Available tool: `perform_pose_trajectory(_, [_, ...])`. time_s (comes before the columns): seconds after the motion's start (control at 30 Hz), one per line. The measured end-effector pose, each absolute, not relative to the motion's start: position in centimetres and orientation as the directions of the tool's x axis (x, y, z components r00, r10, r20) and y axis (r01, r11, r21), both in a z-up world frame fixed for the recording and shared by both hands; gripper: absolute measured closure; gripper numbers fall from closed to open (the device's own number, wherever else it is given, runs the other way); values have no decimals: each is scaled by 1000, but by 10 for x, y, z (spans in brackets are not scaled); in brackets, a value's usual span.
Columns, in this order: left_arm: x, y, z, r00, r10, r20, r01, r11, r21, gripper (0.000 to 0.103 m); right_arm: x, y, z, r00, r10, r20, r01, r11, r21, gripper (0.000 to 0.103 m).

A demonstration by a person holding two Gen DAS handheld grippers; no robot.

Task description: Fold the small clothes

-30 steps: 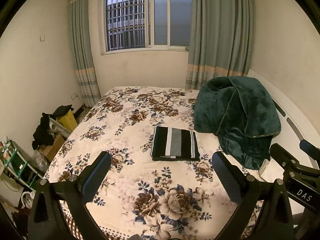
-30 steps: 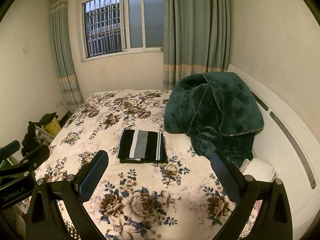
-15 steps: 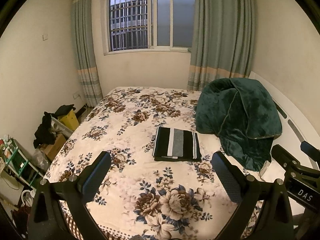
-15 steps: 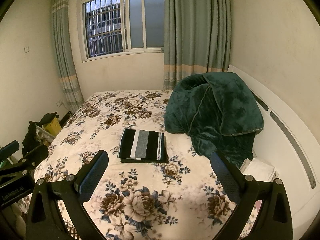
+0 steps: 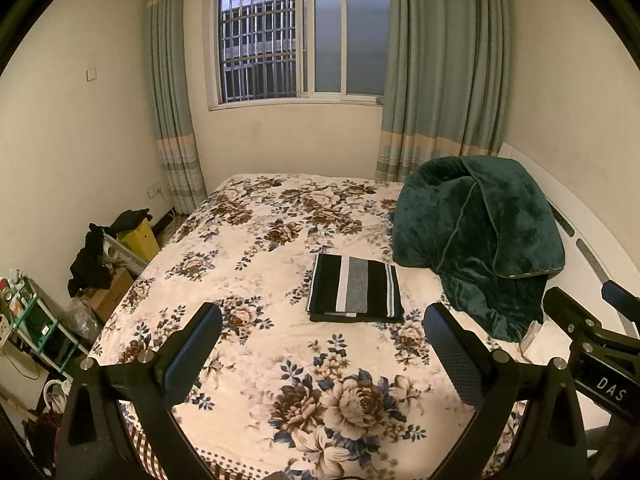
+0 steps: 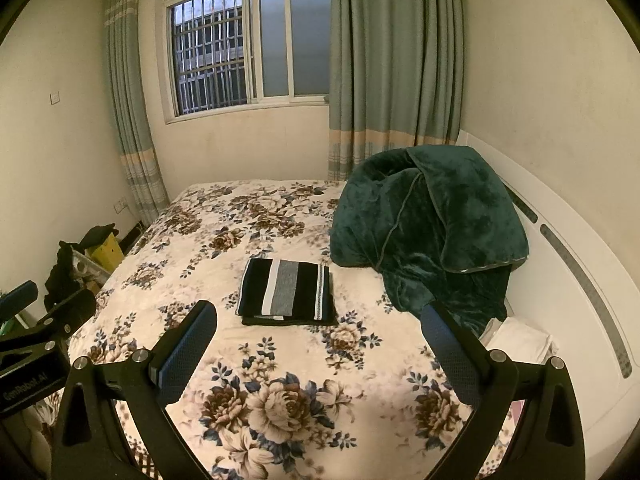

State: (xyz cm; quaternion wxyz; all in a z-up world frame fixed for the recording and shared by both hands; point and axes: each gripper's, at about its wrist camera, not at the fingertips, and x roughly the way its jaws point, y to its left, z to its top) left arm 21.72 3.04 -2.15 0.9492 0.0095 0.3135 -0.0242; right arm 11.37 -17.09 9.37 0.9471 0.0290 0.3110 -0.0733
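L gripper (image 5: 320, 344): jaws spread, empty. Folded black, white and grey striped knit garment (image 5: 355, 294) lies flat mid-bed on floral bedspread (image 5: 256, 240), ahead of both, long axis approx. crosswise. R gripper (image 6: 320, 344): spread, empty; neither clearly nearer.

A bed (image 5: 248, 264) with a cream floral cover fills the middle of the room; a dark green plush blanket (image 5: 476, 232) is heaped at its right side, against a white headboard (image 6: 568, 264) with grey slots; white folded cloth (image 6: 520, 338) lies just below the blanket's lower edge. Behind the bed, a barred window (image 5: 304, 40) sits between grey-green curtains (image 5: 444, 72) (each with a pale band low down). On the floor to the left of the bed stand a yellow box (image 5: 138, 240) with dark clothing draped near it, a cardboard box (image 5: 112, 292), and a green rack (image 5: 28, 320) of small items; a wall switch (image 5: 91, 75) shows on the left wall.
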Motion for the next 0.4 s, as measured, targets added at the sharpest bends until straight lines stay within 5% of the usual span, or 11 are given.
perform_pose_trajectory(0.4, [214, 30, -21, 809, -36, -587, 46, 999, 3, 0, 113, -170, 92, 796, -122, -593, 157, 988, 8, 0])
